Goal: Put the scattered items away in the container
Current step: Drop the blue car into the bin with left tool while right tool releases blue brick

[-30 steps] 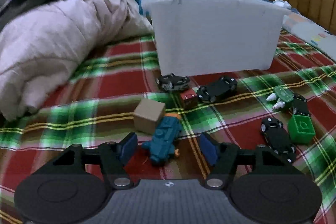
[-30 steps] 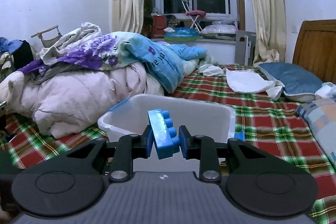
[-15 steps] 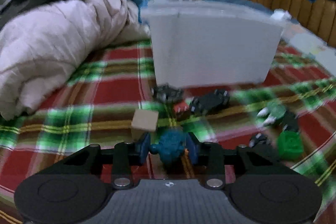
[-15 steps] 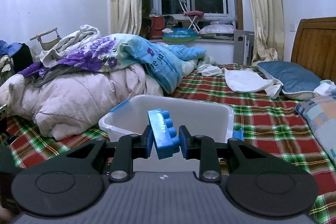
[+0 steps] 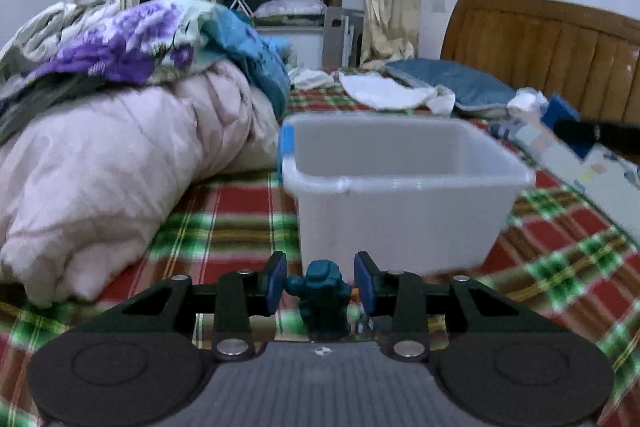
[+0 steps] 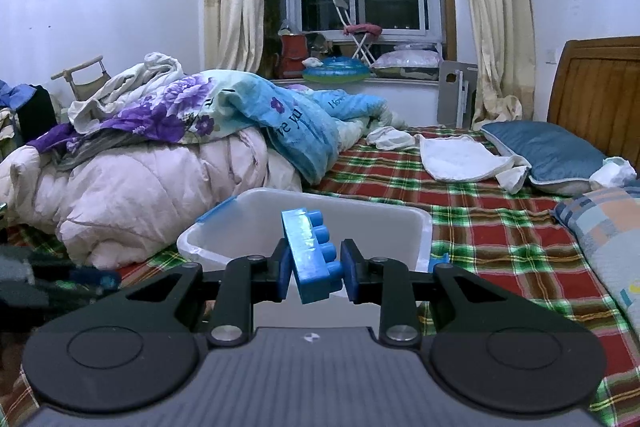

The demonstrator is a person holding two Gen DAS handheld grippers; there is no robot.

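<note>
A plaid-covered bed (image 6: 500,227) is seen carrying a heap of quilts (image 6: 140,187) at 9 o'clock and a translucent white container (image 5: 400,187) at the centre of both wrist views. No item can be made out inside the container, though its floor is hidden in both views. A blue building brick (image 6: 312,255) is held tilted between the closed jaws of the right gripper (image 6: 316,273), just short of the container's near rim, at 12 o'clock from the tool. A teal toy figure (image 5: 324,299) is clamped upright in the left gripper (image 5: 320,285), with the container close ahead at 12 o'clock. Both pieces are judged ready for dropping in; neither is yet released, and any further scattered items lie out of view.
</note>
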